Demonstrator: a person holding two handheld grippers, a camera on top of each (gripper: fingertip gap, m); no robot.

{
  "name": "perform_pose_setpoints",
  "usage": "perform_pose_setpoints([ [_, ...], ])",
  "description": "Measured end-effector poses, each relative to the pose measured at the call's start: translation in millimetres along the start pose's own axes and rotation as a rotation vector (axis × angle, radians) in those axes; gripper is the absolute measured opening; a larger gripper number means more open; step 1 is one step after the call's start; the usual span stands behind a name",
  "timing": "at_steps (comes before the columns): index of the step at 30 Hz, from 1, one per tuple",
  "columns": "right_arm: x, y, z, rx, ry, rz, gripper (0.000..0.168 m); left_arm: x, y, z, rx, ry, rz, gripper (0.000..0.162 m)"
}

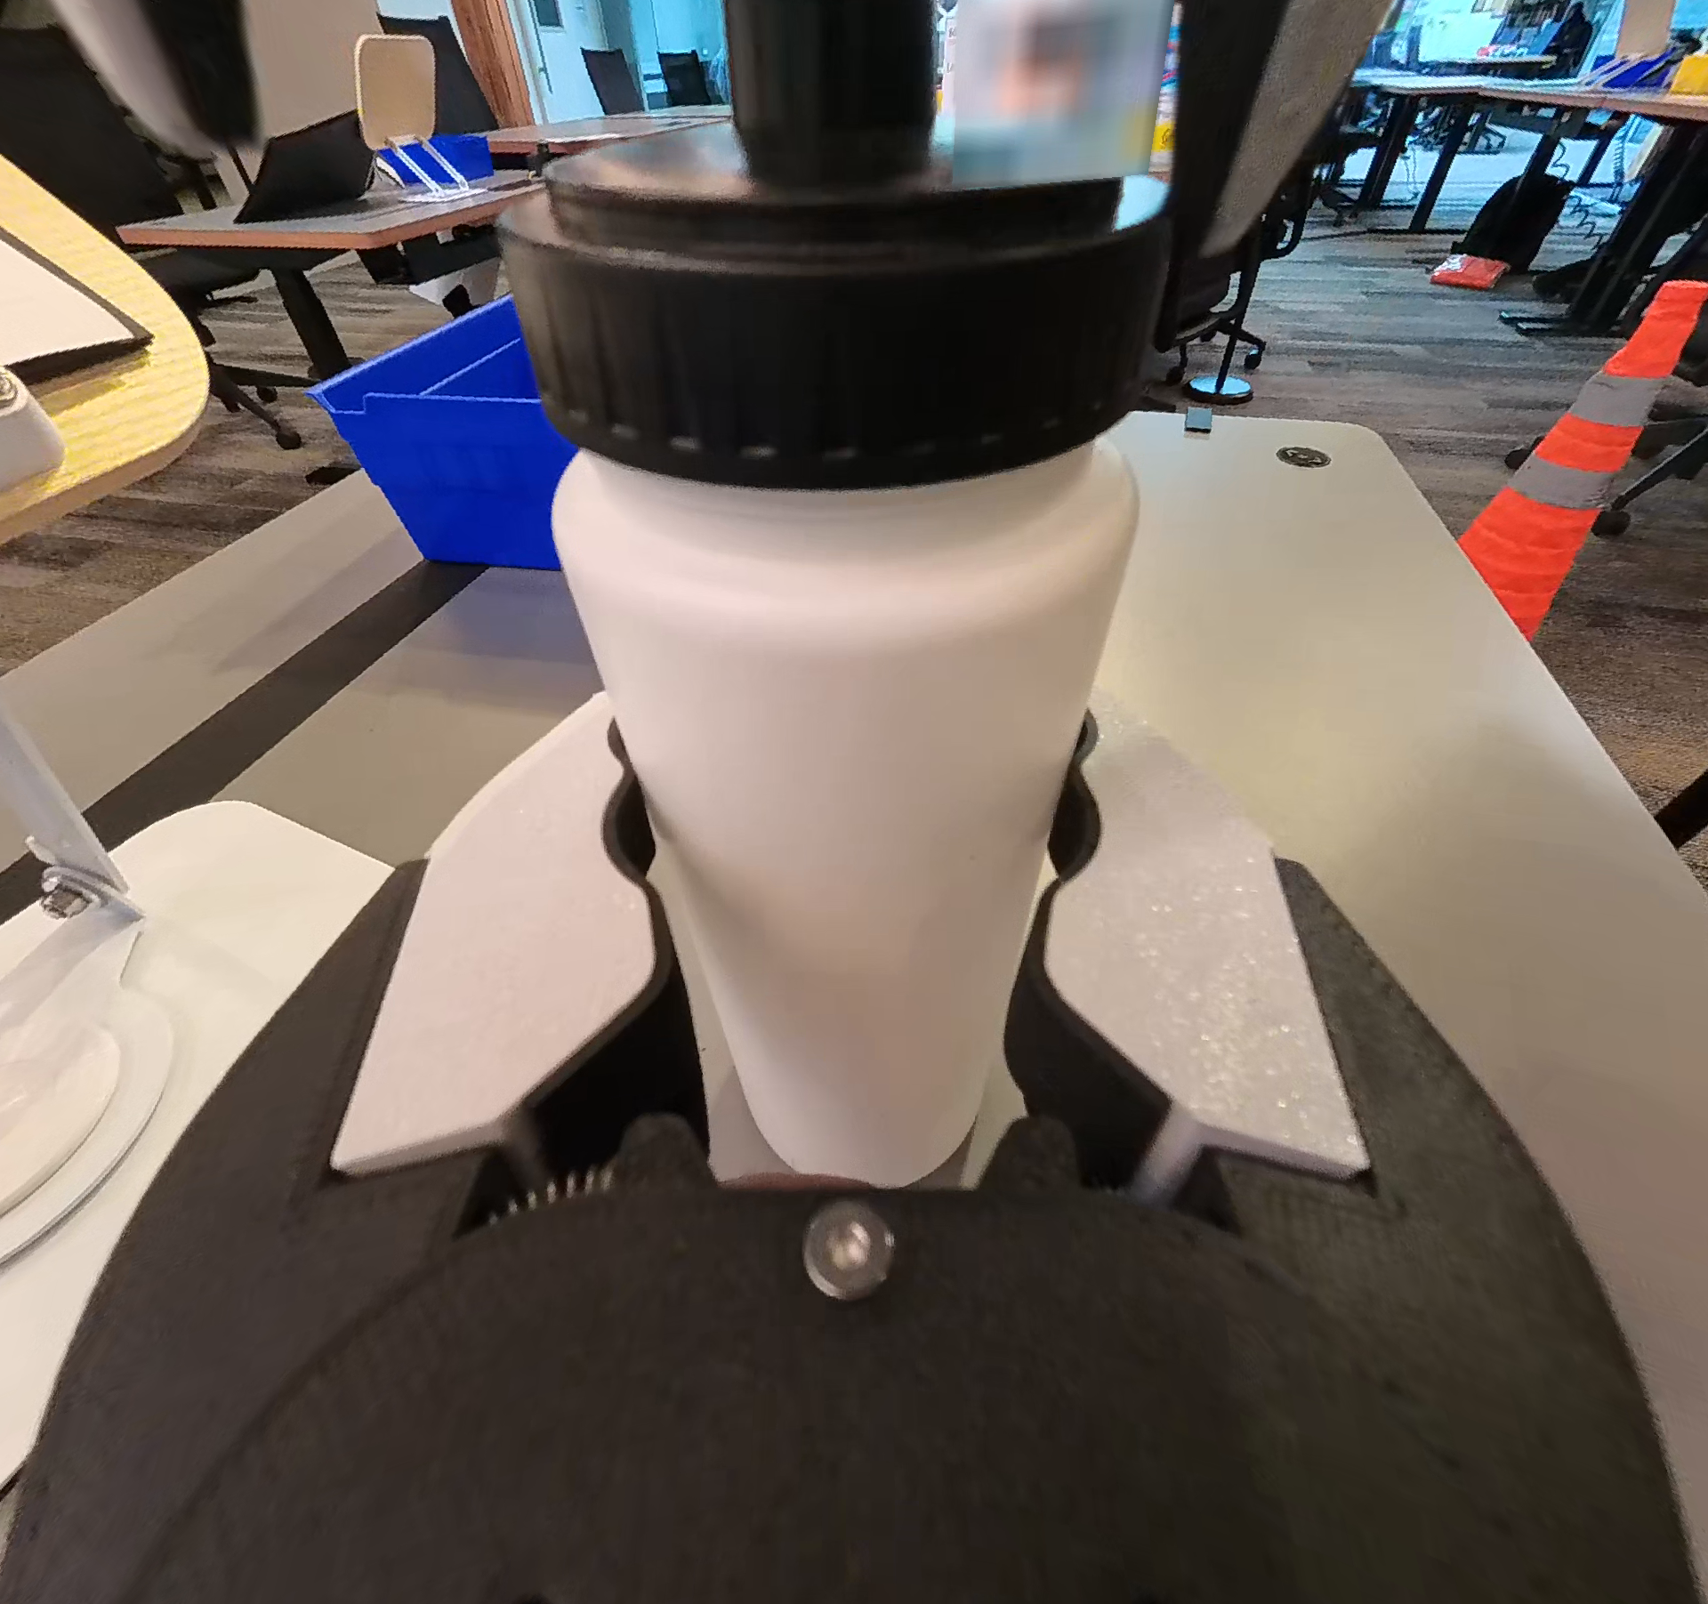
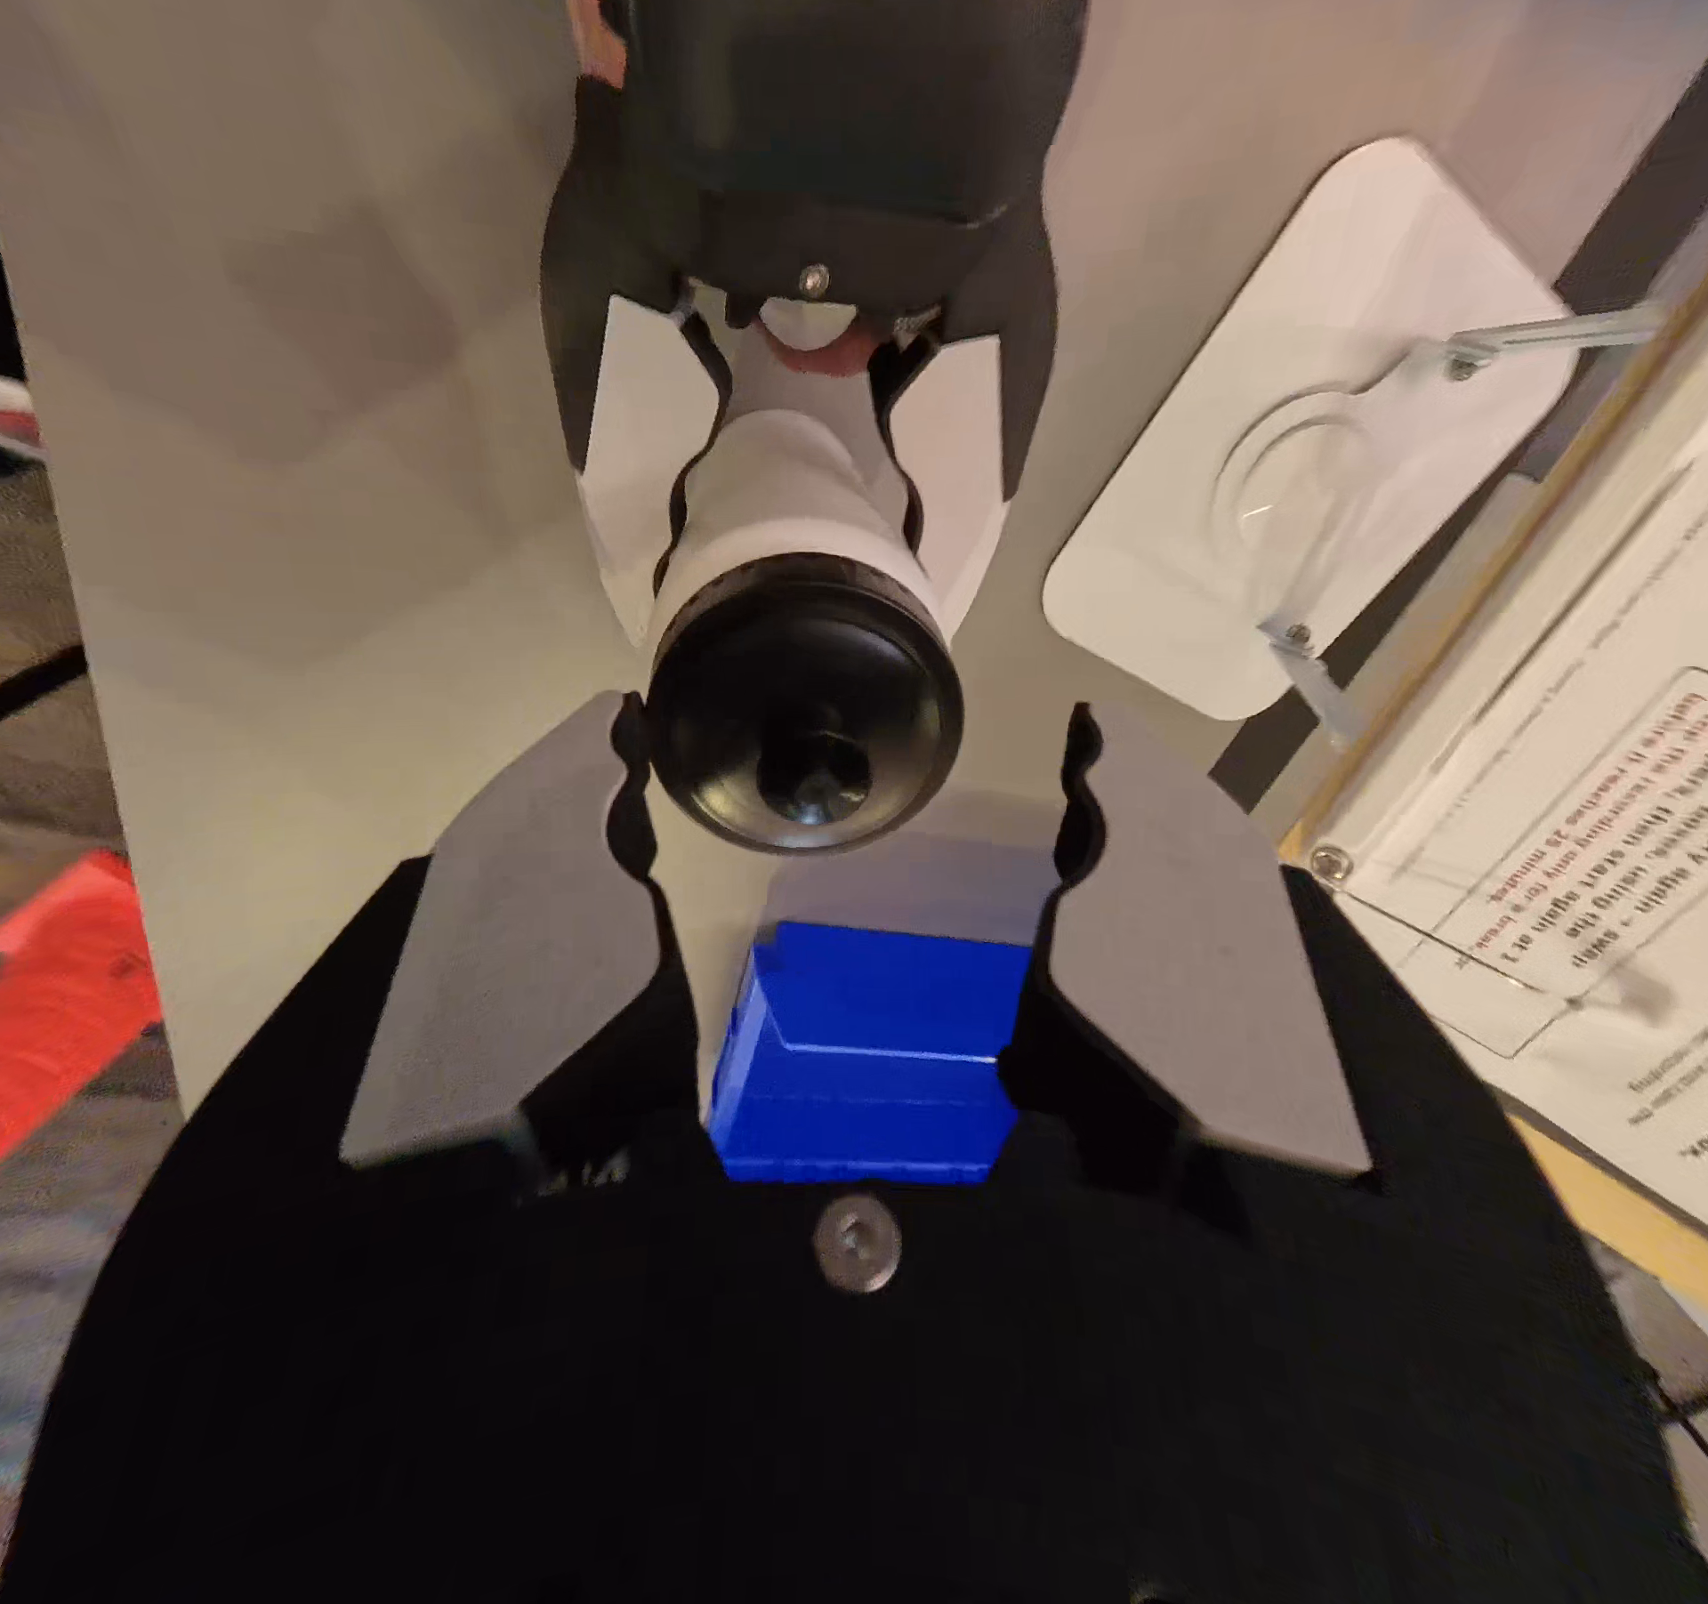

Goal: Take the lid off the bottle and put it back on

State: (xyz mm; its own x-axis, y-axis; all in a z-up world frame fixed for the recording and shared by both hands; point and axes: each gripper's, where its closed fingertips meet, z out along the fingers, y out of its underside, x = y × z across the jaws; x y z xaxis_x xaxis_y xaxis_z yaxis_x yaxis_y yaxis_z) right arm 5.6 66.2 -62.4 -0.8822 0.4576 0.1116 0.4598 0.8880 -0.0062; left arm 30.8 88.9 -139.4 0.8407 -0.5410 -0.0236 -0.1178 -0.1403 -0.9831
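Bottle (image 1: 846,783) is being pinched upright by left gripper (image 1: 850,829) on the table (image 1: 1340,635). Lid (image 2: 804,718) is being straddled from above by spread right gripper (image 2: 855,783), left finger (image 2: 518,913) at 9 o'clock seemingly nearer; an off-centre closing risks tipping.

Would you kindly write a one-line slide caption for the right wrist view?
Open right gripper hovers above the black lid of a white bottle held by the left gripper.
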Motion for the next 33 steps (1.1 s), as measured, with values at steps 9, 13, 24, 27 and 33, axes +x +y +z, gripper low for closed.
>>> perform_pose_setpoints([
  [9, -11.1, 3.5, 13.5, -0.032, -0.138, 0.358, 0.073, -0.5, -0.1, 0.2, 0.004, -0.003, -0.004, 0.085],
  [13, -8.3, -0.3, 13.8, 0.043, -0.085, 0.695, 0.073, -0.8, 0.0, -1.6, 0.009, -0.001, -0.002, 0.085],
  [24, -3.1, 3.1, 9.4, 0.026, -0.053, 0.144, 0.086, -0.9, 0.1, -1.5, 0.007, -0.001, -0.001, 0.085],
  [27, -12.1, 4.8, 18.9, -0.025, -0.127, 0.158, 0.082, -0.8, 0.2, -1.5, 0.006, -0.002, 0.0, 0.085],
  [33, -14.3, 5.0, 23.1, -0.021, -0.154, 0.649, 0.078, -1.2, 0.1, -1.1, 0.009, -0.004, -0.002, 0.085],
])
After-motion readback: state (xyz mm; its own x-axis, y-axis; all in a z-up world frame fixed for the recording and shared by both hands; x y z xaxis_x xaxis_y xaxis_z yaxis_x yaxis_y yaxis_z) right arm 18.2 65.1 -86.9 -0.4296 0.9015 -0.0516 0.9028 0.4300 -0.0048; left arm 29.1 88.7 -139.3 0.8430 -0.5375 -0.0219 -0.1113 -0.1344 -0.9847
